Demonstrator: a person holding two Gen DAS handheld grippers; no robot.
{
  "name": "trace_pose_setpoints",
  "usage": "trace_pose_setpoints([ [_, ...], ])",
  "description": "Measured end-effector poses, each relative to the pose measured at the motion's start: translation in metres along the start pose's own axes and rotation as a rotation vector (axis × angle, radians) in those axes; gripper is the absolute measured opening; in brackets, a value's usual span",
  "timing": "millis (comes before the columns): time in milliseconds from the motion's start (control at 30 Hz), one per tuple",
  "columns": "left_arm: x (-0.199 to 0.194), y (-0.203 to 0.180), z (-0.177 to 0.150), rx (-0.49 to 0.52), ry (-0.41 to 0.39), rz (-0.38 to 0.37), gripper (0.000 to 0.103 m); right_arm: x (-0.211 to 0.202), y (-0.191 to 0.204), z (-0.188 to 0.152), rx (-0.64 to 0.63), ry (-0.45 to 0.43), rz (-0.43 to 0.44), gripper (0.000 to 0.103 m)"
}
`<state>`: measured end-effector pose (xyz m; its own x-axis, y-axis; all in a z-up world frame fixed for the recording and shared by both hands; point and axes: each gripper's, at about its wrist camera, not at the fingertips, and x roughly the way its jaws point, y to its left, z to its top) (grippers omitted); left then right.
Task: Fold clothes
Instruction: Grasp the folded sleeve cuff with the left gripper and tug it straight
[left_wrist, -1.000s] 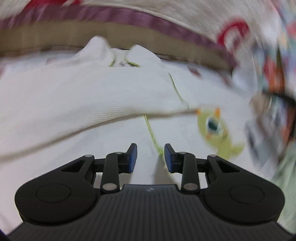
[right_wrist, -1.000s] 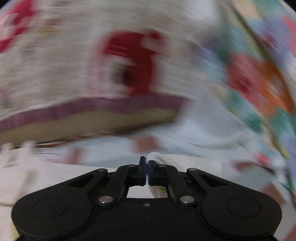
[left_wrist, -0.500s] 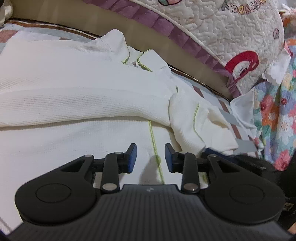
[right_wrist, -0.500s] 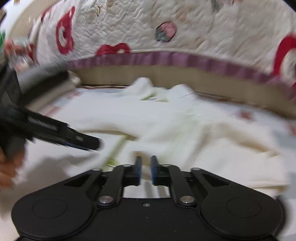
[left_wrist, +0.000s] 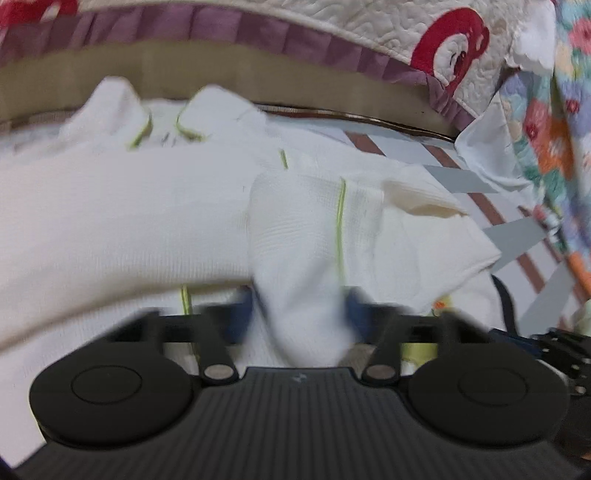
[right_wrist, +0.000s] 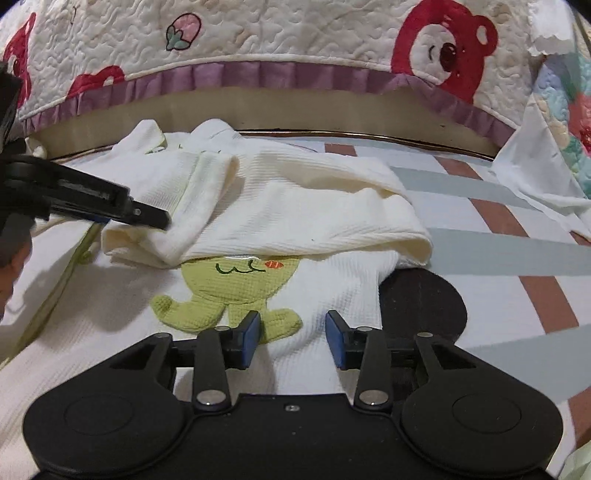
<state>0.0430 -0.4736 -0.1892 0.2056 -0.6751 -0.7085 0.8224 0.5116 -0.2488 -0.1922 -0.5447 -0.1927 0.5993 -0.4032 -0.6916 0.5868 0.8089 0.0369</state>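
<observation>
My left tongs (left_wrist: 299, 321) are clamped on the folded sleeve (left_wrist: 295, 236) of the white shirt (right_wrist: 295, 206), which lies across the striped bed (right_wrist: 517, 251) near its headboard edge. My right tongs (right_wrist: 291, 330) are opening, empty, over the green frog patch (right_wrist: 229, 291).

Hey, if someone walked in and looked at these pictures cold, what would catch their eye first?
Probably the green cartoon creature appliquéd on the white top spread over the striped bed, just ahead of the right gripper, whose jaws are opening over bare fabric. Behind, a quilt with a red bear face and purple ruffle fills the background. The left gripper has a folded sleeve between its blue pads.
</observation>
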Motion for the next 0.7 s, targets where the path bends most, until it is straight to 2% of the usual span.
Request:
trace_pose_setpoints([
  [33, -0.009, -0.002, 0.004, 0.019, -0.041, 0.0, 0.003, 0.001, -0.001, -0.002, 0.009, -0.005, -0.002, 0.049],
  [133, -0.051, -0.002, 0.019, 0.047, -0.188, 0.013, 0.003, 0.005, -0.003, -0.002, 0.014, -0.005, 0.0, 0.05],
  [200, -0.083, 0.008, 0.03, 0.031, -0.265, 0.04, 0.003, 0.007, -0.005, -0.001, 0.017, -0.004, 0.001, 0.05],
  [233, -0.094, 0.02, 0.033, -0.002, -0.277, 0.057, 0.004, 0.008, -0.005, -0.001, 0.014, -0.002, 0.0, 0.05],
  [300, -0.107, 0.051, 0.034, -0.092, -0.249, 0.079, 0.004, 0.009, -0.005, -0.001, 0.019, 0.001, 0.0, 0.05],
  [400, -0.088, 0.091, 0.016, -0.19, -0.054, 0.104, 0.004, 0.01, -0.003, 0.002, 0.007, 0.012, -0.017, 0.051],
  [433, -0.083, 0.1, 0.006, -0.201, -0.02, 0.114, 0.004, 0.011, 0.0, 0.005, -0.016, 0.018, -0.031, 0.052],
  [500, -0.081, 0.112, -0.009, -0.226, -0.017, 0.104, 0.005, 0.014, 0.005, 0.01, -0.077, 0.013, -0.064, 0.053],
  [600, -0.085, 0.117, -0.016, -0.29, -0.06, 0.065, 0.005, 0.019, 0.009, 0.019, -0.133, -0.015, -0.097, 0.053],
  [700, -0.083, 0.11, -0.013, -0.253, -0.068, 0.08, 0.005, 0.034, 0.009, 0.027, -0.224, -0.042, -0.135, 0.053],
])
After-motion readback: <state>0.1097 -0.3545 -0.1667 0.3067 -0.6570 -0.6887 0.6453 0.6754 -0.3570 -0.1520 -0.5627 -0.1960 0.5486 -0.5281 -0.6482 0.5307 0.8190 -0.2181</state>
